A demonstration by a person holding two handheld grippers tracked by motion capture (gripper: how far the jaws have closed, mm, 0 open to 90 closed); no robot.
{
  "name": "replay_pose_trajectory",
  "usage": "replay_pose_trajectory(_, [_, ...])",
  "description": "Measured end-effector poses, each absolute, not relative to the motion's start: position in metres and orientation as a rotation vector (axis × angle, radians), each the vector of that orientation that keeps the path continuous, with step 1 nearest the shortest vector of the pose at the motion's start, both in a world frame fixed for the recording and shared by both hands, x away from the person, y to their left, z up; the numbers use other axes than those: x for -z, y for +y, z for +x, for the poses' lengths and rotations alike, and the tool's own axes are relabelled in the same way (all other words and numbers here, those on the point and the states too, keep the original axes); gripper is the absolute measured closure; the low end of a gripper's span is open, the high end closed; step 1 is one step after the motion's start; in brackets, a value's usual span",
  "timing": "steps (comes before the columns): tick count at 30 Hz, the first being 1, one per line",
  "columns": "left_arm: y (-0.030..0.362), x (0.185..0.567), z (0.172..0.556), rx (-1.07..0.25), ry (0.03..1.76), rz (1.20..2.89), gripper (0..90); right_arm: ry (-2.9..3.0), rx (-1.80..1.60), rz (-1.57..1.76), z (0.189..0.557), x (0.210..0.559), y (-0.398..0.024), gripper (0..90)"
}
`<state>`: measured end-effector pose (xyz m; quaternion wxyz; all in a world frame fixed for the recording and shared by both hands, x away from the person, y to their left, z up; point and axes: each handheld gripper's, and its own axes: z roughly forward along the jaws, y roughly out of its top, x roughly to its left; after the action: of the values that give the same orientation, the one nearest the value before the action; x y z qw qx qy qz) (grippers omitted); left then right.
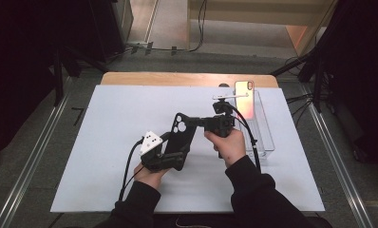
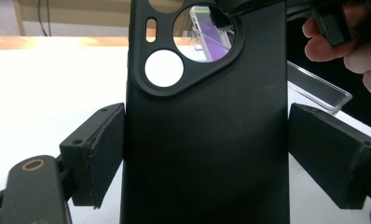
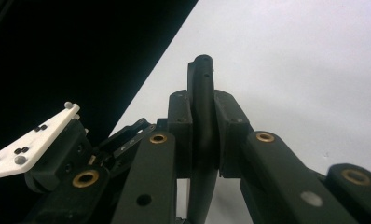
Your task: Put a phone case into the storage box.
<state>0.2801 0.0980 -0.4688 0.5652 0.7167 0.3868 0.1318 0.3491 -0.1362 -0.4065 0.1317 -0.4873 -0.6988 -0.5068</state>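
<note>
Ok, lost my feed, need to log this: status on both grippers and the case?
Left gripper clamps black phone case across its width. Right gripper shut on its edge. Phone upright in clear tray, apart. Nothing blocking.

My high view looks forward and down from above the person's side of the white table, taking in its whole top, the floor to the left and right, and the clear tray at the far right. My left gripper view rides low and very near, facing the far right edge of the table; the black phone case stands right before the lens between its two pads. My right gripper view sits just as close, looking along its own jaws at the case's thin edge, with bare table beyond. All three views share that case; the high and left gripper views share the tray.
</note>
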Motion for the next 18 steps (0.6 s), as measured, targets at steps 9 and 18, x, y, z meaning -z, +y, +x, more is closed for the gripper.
replay_pose_trajectory(9, [0.098,0.456,0.286,-0.230,0.929,1.758,13.8,-2.020,1.521,-1.408,0.348,0.398,-0.146,77.5])
replay_pose_trajectory(18, [0.096,0.442,0.287,-0.179,0.916,1.848,13.9,-2.169,1.524,-1.414,0.343,0.389,-0.147,77.4])
